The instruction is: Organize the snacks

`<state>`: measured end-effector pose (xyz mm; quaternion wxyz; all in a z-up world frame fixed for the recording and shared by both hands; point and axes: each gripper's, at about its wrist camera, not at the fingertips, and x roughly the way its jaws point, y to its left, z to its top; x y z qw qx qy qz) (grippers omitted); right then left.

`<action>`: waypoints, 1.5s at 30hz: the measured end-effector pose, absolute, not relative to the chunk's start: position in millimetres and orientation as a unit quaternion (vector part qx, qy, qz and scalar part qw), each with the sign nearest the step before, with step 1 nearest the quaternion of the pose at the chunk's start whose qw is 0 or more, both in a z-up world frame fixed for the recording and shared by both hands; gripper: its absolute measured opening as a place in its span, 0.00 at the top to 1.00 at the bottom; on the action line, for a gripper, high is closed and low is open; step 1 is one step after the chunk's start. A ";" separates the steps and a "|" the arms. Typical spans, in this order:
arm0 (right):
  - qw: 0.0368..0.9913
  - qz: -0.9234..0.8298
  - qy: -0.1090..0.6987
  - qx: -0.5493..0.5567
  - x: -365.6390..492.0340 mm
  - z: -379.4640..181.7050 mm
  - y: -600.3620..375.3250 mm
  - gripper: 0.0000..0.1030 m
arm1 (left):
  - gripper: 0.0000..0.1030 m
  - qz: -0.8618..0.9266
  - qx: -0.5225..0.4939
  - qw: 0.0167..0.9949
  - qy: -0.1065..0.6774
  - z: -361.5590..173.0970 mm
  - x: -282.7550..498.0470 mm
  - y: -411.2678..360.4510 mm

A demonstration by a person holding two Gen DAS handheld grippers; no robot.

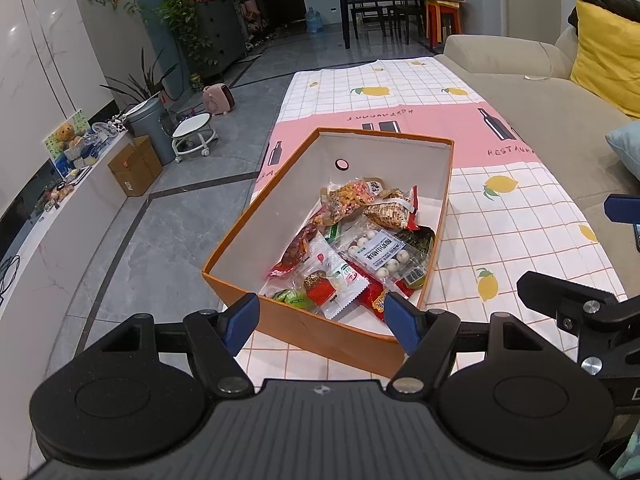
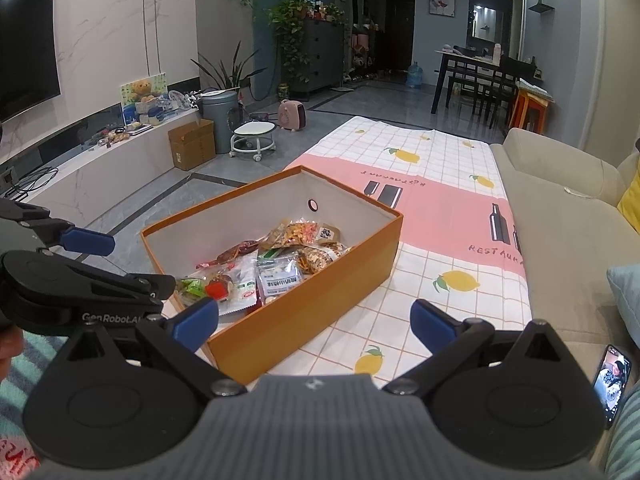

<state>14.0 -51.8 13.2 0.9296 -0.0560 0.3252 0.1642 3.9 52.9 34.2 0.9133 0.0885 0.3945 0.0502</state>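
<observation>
the left tongs [image 1: 320, 312] stand wide apart with nothing between their blue pads, poised over the near end of the orange box [image 1: 256, 216]. the right tongs [image 2: 316, 320] are spread wide too and carry nothing; they hang just beside the box's near corner, with its long orange side wall passing between the pads in the right wrist view. the left tongs also show at the left edge of that view, their blue tips close to the box's near left rim.

the snacks [image 1: 360, 248] all lie inside the box, heaped toward its near and right part: a clear pack of white balls [image 1: 380, 254] on top, a red packet [image 1: 294, 252] to its left, a white-and-green packet [image 1: 344, 280] near the front, a small green one [image 1: 294, 298] by the near wall, and bags of mixed nuts [image 1: 352, 196] farther back. the far end of the box floor is bare, and a round hole [image 1: 342, 164] shows in the far wall.

the box sits on a lemon-print cloth [image 1: 516, 232] covering the tabletop. a beige sofa [image 1: 560, 120] runs along the right, and a phone [image 2: 611, 380] lies lit on it.
</observation>
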 end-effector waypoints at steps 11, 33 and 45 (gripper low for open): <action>0.929 0.164 0.327 -0.057 15.2 10.4 -52.9 0.04 | 0.19 0.050 0.089 0.913 0.395 32.8 3.4 53.6; 0.929 0.163 0.328 -0.057 15.0 11.1 -53.0 0.04 | 0.19 0.047 0.083 0.912 0.399 34.5 3.8 57.1; 0.928 0.161 0.332 -0.056 15.3 7.5 -56.0 0.04 | 0.19 0.042 0.078 0.913 0.399 38.7 4.3 59.7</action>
